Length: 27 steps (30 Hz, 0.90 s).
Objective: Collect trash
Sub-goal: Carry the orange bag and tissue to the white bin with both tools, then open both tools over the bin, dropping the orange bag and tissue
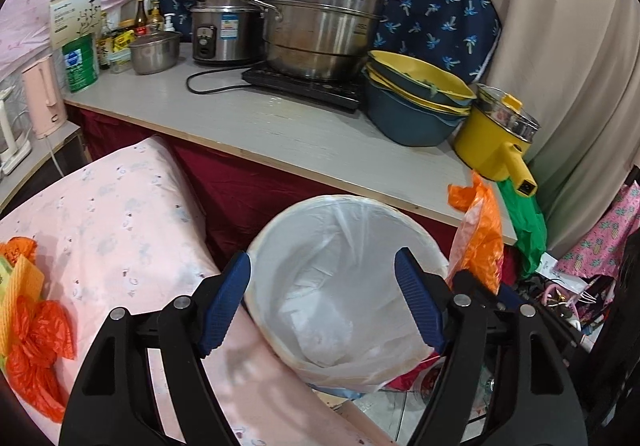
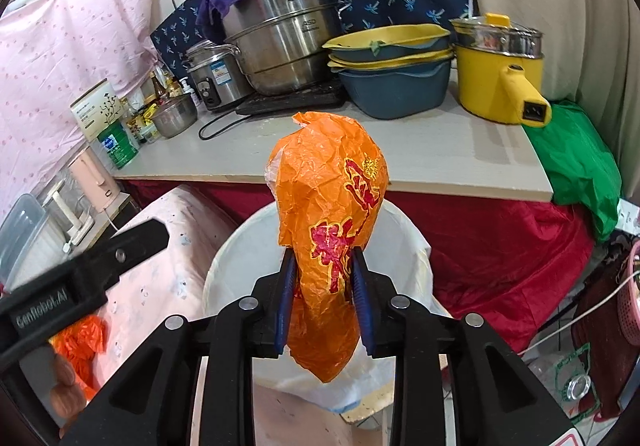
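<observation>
A white bin lined with a clear bag (image 1: 276, 230) stands below the counter, beside the pink bed. My left gripper (image 1: 322, 278) is open and empty, its jaws spread over the bin's mouth. My right gripper (image 2: 322, 278) is shut on a crumpled orange plastic bag with red print (image 2: 332, 214), held upright just above the bin (image 2: 412, 246). That bag also shows in the left wrist view (image 1: 480, 230), at the bin's right rim. More orange bags (image 1: 36, 346) lie on the bed at the left.
The counter (image 1: 280, 126) holds a steel steamer pot (image 1: 324, 26), rice cooker (image 1: 222, 26), stacked blue and yellow basins (image 1: 412, 102) and a yellow pot (image 1: 496, 134). A green bag (image 2: 576, 166) hangs at the counter's right end. Clutter covers the floor at the right (image 1: 568, 286).
</observation>
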Motion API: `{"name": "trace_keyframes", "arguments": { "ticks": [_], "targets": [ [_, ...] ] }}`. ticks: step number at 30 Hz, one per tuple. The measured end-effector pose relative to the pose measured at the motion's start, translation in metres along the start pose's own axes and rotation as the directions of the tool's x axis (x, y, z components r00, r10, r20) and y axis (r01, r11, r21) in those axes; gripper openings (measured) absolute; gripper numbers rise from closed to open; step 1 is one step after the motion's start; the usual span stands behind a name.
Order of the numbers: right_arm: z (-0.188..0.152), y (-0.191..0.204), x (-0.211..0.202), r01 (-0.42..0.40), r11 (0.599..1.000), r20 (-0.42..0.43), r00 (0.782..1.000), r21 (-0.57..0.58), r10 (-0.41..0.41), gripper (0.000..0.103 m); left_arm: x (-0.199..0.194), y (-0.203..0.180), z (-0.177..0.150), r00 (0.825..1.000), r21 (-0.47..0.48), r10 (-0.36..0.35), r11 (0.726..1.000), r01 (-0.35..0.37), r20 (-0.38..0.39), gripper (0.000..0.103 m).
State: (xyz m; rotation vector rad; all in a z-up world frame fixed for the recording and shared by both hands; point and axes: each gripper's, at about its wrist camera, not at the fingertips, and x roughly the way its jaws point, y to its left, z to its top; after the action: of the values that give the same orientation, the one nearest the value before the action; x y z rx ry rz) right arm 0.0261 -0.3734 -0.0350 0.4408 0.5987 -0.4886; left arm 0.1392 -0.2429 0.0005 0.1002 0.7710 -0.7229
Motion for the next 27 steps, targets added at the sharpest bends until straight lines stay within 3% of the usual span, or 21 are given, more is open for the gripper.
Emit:
{"name": "trace_keyframes", "arguments": {
  "ticks": [4, 8, 11, 27],
  "targets": [
    [0.013, 0.012, 0.008, -0.004, 1.0, 0.014, 1.0, -0.016, 0.004, 0.032, -0.003, 0.016, -0.001, 0.999, -0.023, 0.032, 0.999, -0.032, 0.01, 0.071],
    [0.024, 0.024, 0.01, 0.002, 0.999, 0.043, 0.999, -0.033, 0.0, 0.053, -0.009, 0.031, -0.001, 0.998, -0.046, 0.059, 0.997, -0.058, 0.018, 0.075],
    [0.03, 0.035, 0.006, 0.008, 0.999, 0.069, 0.998, -0.046, -0.005, 0.06, -0.014, 0.04, -0.001, 0.997, -0.06, 0.071, 0.996, -0.069, 0.031, 0.077],
    [0.046, 0.092, -0.045, -0.063, 0.991, 0.157, 0.984, -0.119, 0.081, 0.065, -0.077, 0.087, 0.0, 0.982, -0.157, 0.144, 0.98, -0.124, 0.121, 0.08]
  ]
}}
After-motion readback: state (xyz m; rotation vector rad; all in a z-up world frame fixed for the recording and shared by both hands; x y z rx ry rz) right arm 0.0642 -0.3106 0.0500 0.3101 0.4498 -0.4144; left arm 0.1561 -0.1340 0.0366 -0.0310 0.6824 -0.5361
